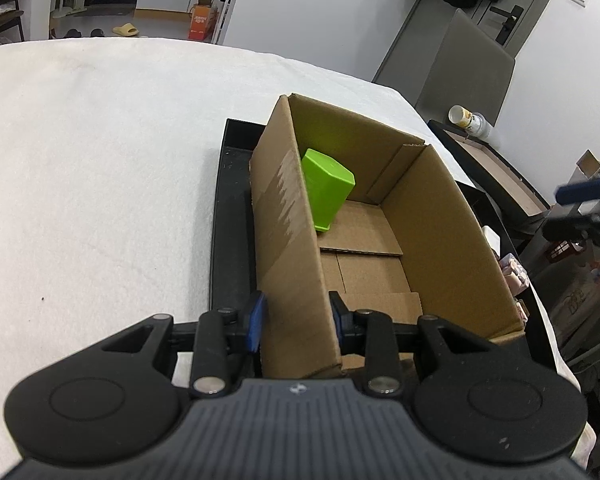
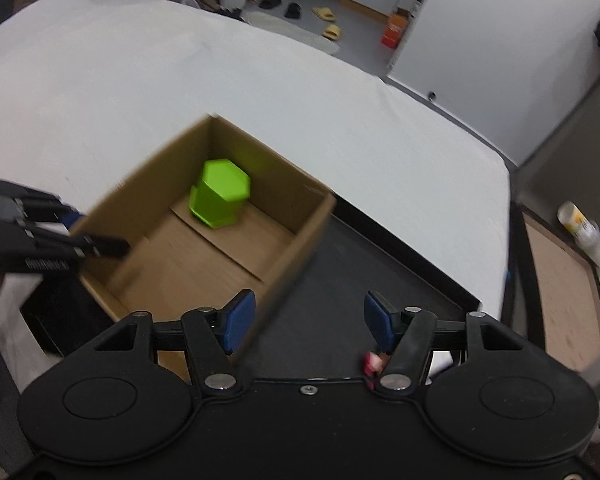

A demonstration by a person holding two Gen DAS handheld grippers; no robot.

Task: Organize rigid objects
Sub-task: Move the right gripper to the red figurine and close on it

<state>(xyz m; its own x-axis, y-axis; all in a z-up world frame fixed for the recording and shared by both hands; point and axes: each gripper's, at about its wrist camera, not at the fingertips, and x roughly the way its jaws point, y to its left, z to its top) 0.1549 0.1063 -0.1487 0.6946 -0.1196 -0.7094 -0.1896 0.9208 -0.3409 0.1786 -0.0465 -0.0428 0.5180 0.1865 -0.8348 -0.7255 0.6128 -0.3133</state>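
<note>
White cloth is seen spread over a broad table, with a black tray laid on it and an open cardboard box set in the tray. Inside the box, a green hexagonal block is shown tilted against the far left wall, its lower end on the cardboard floor; from the right wrist view the same block is seen near the far corner, apart from both grippers. The left gripper is clamped on the box's near left wall, one blue pad pressed to the outside and the other to the inside. The right gripper is held with its jaws spread wide and nothing between them, above the near right wall of the box and the bare tray floor beside it; that view is blurred. A small pink item is glimpsed by the right finger, too blurred to identify. Beyond the table, white walls, a grey chair back and a dark door with a lever handle are visible. An orange carton and yellow slippers are seen on the floor, along with dark shoes. A white bottle is seen lying on a low brown-topped stand to the right of the table.
</note>
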